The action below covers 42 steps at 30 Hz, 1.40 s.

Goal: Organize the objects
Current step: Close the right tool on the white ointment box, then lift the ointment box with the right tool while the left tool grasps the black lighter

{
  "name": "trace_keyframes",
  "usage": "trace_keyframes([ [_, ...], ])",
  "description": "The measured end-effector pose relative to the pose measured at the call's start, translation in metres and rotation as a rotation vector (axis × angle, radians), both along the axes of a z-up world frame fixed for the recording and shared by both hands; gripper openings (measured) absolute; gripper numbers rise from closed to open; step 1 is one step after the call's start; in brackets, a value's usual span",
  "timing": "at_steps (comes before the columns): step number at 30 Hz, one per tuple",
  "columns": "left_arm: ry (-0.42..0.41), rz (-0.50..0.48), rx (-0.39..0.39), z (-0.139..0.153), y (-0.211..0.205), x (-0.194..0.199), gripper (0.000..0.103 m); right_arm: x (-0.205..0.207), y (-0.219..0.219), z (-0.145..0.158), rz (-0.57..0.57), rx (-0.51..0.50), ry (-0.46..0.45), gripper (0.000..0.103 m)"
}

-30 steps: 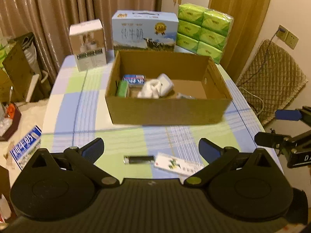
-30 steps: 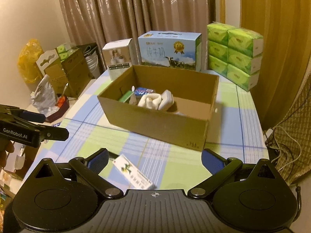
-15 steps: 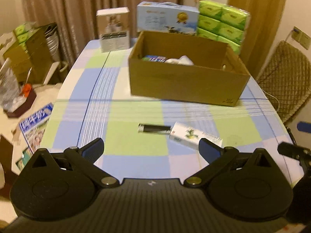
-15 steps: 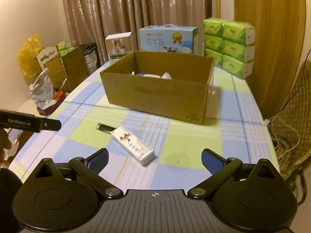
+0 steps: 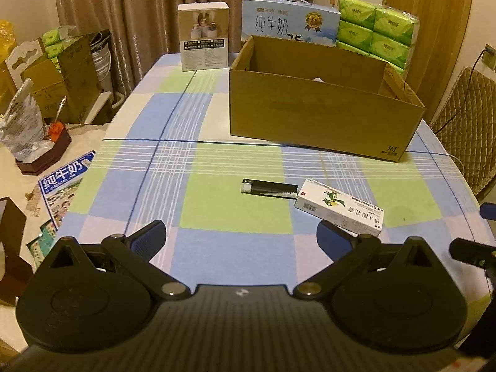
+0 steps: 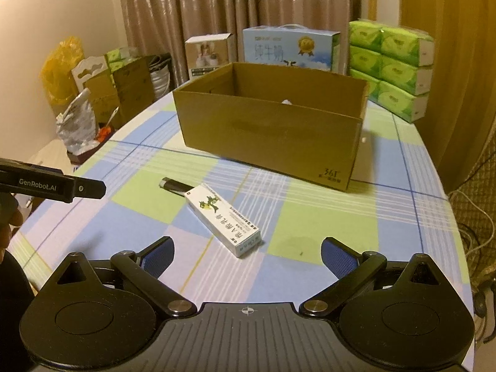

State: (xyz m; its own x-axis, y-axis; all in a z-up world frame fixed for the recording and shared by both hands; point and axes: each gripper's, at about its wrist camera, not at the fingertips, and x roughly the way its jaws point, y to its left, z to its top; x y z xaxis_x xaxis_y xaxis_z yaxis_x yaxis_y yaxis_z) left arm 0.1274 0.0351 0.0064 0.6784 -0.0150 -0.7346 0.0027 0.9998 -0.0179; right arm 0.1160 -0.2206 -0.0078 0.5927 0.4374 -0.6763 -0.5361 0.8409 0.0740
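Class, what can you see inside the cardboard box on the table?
Inside the cardboard box, only a small white tip shows above the front wall; the wall hides the rest.

i see a blue milk carton case at 12 o'clock, stacked green tissue packs at 1, a white appliance box at 11, brown curtains behind, and a quilted chair at 3.

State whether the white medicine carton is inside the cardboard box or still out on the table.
Out. The white medicine carton lies flat on the checked tablecloth, in front of the cardboard box, one end touching the black lighter.
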Motion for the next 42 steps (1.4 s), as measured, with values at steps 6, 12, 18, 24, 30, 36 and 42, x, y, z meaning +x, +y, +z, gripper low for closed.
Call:
trace_keyframes([
  [6,0.014,-0.004,-0.008,-0.014,0.001,0.014,0.102,0.017,0.017,-0.017,0.063,-0.027,-0.001,0.099],
  [12,0.023,-0.019,0.006,-0.029,0.003,0.034,0.102,0.04,0.042,-0.036,0.141,-0.07,0.001,0.095],
  [18,0.03,-0.042,0.027,-0.04,0.007,0.053,0.102,0.067,0.073,-0.061,0.223,-0.136,0.008,0.084],
  [24,0.048,-0.063,0.023,-0.056,0.007,0.069,0.102,0.084,0.094,-0.087,0.283,-0.213,0.022,0.076],
  [30,0.059,-0.07,0.01,-0.069,0.009,0.081,0.102,0.095,0.1,-0.101,0.287,-0.211,0.055,0.063],
  [36,0.055,-0.086,0.002,-0.075,0.011,0.089,0.102,0.102,0.105,-0.097,0.285,-0.196,0.07,0.036],
  [42,0.032,-0.119,0.007,-0.078,0.004,0.095,0.102,0.104,0.088,-0.092,0.168,-0.177,0.071,0.035],
])
